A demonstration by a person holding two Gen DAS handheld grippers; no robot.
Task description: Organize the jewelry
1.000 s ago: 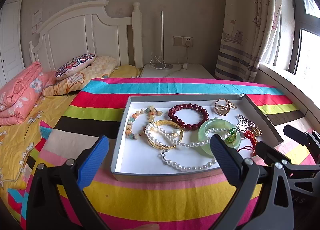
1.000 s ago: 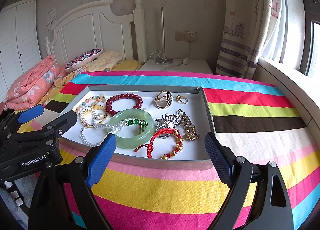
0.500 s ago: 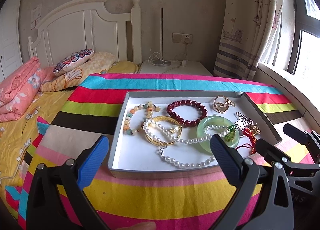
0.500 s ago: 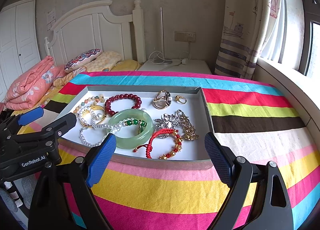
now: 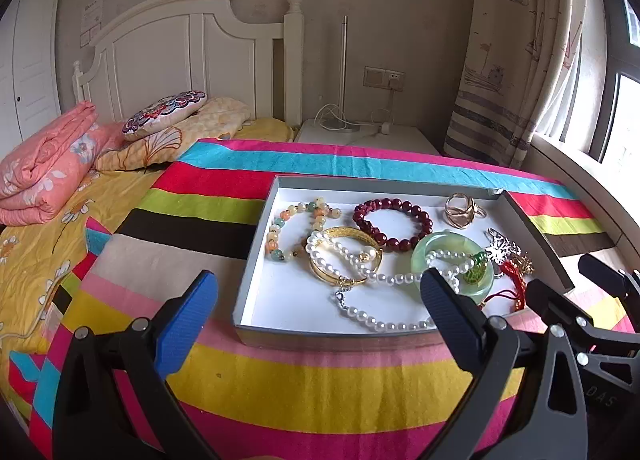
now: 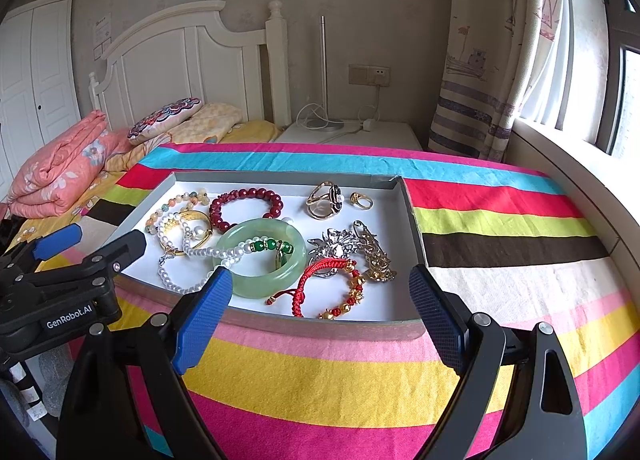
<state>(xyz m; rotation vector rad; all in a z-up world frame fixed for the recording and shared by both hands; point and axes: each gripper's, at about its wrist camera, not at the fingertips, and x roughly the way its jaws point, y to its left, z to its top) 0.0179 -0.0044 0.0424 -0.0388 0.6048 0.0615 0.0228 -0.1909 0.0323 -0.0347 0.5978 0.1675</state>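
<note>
While both the left gripper (image 5: 318, 296) and right gripper (image 6: 320, 290) are held wide open and empty, jewelry's still seen tangled in the tray (image 6: 320, 330), pearls (image 6: 200, 248) draped over the jade bangle (image 6: 260, 280).

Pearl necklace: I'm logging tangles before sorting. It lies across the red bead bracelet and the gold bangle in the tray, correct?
Not quite. The right wrist view shows the pearl necklace crossing the jade bangle, not the red bead bracelet, plus the gold bangle in the tray.

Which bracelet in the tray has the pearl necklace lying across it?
The pale green jade bangle: the pearl necklace drapes over its rim and through its middle. The dark red bead bracelet and the red cord bracelet lie clear of it.
</note>
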